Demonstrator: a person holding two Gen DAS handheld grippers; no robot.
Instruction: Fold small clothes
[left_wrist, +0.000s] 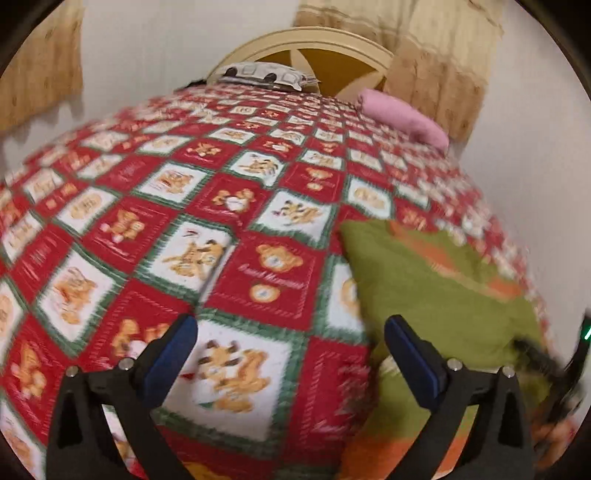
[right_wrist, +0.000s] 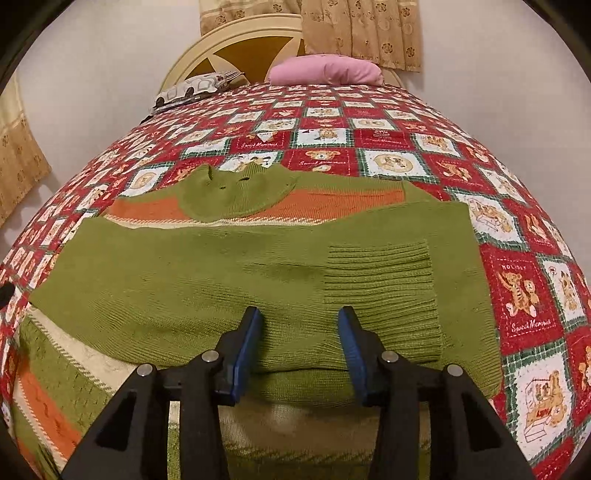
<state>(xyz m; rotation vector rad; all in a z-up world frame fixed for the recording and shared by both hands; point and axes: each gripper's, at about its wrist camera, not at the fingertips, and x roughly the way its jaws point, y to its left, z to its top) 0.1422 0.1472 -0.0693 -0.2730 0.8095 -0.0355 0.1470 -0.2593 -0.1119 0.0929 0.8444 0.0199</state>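
green sweater (right_wrist: 207, 280) with orange stripes lies flat, sleeves apparently folded across.

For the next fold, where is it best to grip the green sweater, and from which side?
Probably the ribbed cuff of the sweater. It lies flat on top, its free end toward the near edge, just ahead of the right gripper. Come from the near side, low, one finger sliding under the cuff's edge.

A green knit sweater (right_wrist: 229, 273) with orange and cream stripes lies on a red teddy-bear bedspread (right_wrist: 517, 288), sleeve folded across its body, the right gripper (right_wrist: 297, 321) parted over the sleeve, touching unclear.
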